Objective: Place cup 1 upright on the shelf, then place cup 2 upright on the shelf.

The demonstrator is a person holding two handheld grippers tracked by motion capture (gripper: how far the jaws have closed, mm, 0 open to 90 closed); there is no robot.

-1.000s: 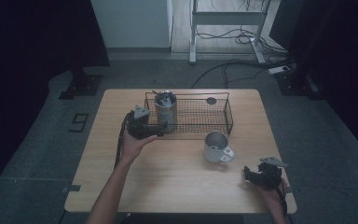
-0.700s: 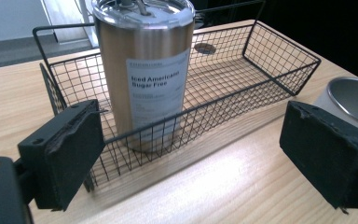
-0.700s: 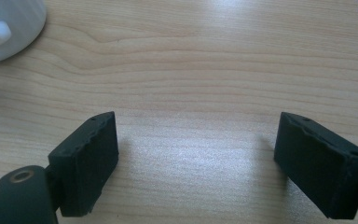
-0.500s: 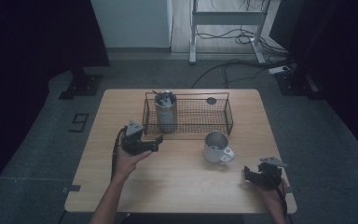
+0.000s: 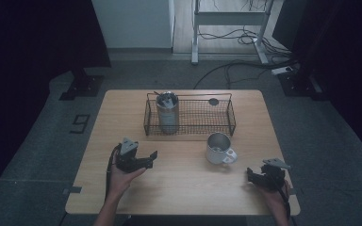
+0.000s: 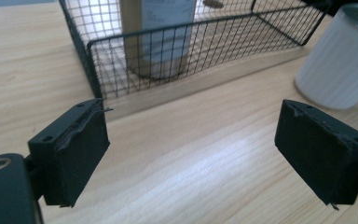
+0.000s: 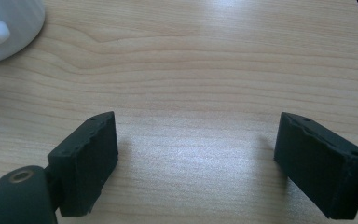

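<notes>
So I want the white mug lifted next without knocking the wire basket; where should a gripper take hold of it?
Grip the white mug across its ribbed body or rim, coming from the near side, away from the wire basket. It stands upright on the table, apart from the basket, its handle turned toward the near right, probably too small for the wide pads. The open right gripper looks better placed.

Table [image 5: 184, 188]: light wood-grain top, rectangular, standing on grey carpeted floor [image 5: 37, 155]. Resting directly on it: a black wire basket [image 5: 191, 132] toward the far edge, with a metal canister [image 5: 167, 115] upright in its left end, and a white ribbed mug [image 5: 218, 148] just in front of the basket's right half, upright, handle turned to the near right
</notes>
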